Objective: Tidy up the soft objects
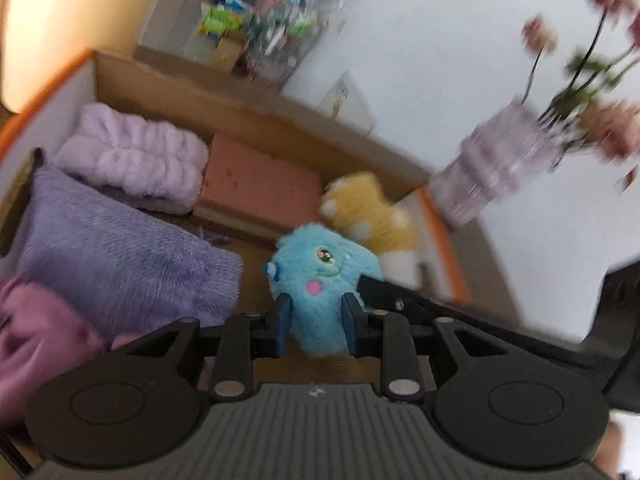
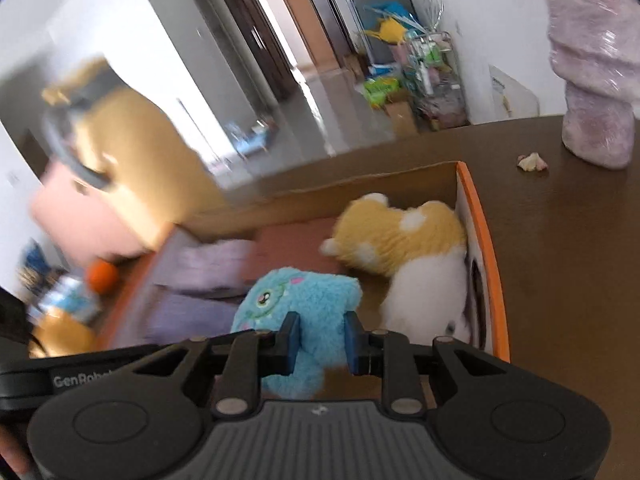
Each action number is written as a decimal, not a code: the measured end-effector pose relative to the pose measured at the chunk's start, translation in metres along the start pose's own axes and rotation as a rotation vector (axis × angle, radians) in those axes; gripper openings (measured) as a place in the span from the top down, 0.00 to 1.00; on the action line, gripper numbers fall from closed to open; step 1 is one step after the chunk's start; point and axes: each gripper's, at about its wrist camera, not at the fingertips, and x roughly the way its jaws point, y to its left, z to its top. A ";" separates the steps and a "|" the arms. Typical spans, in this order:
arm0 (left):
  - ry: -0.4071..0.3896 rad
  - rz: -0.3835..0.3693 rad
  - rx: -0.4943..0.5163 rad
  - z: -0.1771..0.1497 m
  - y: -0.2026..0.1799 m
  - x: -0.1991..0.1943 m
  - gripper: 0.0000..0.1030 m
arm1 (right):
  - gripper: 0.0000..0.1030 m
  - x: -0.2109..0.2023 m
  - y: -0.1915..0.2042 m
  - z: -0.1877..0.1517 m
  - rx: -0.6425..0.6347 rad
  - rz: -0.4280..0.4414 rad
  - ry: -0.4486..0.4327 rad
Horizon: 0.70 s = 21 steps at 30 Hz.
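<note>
Inside the cardboard box, both grippers clamped on blue plush, yellow plush alongside.

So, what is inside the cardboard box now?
In the cardboard box: a lilac headband, a purple towel, a pink sponge and a yellow plush. The blue plush, gripped by both grippers, covers the floor beneath it.

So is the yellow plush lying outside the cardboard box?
No, the yellow plush lies inside the cardboard box, against its orange-edged wall.
</note>
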 end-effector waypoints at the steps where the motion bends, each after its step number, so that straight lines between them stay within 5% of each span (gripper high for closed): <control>1: 0.019 0.022 -0.002 0.005 0.003 0.013 0.78 | 0.79 0.012 0.003 0.003 -0.029 -0.043 0.023; 4: 0.085 0.061 0.030 0.007 0.009 0.040 0.77 | 0.80 0.027 0.011 0.000 -0.099 -0.128 0.026; 11: 0.034 0.052 0.099 0.000 0.006 0.018 0.74 | 0.77 0.011 0.026 0.002 -0.145 -0.159 -0.025; 17: -0.113 0.168 0.276 -0.005 -0.024 -0.061 0.58 | 0.64 -0.075 0.030 -0.018 -0.186 -0.155 -0.145; 21: -0.245 0.317 0.451 -0.033 -0.031 -0.118 0.47 | 0.59 -0.139 0.034 -0.048 -0.221 -0.198 -0.238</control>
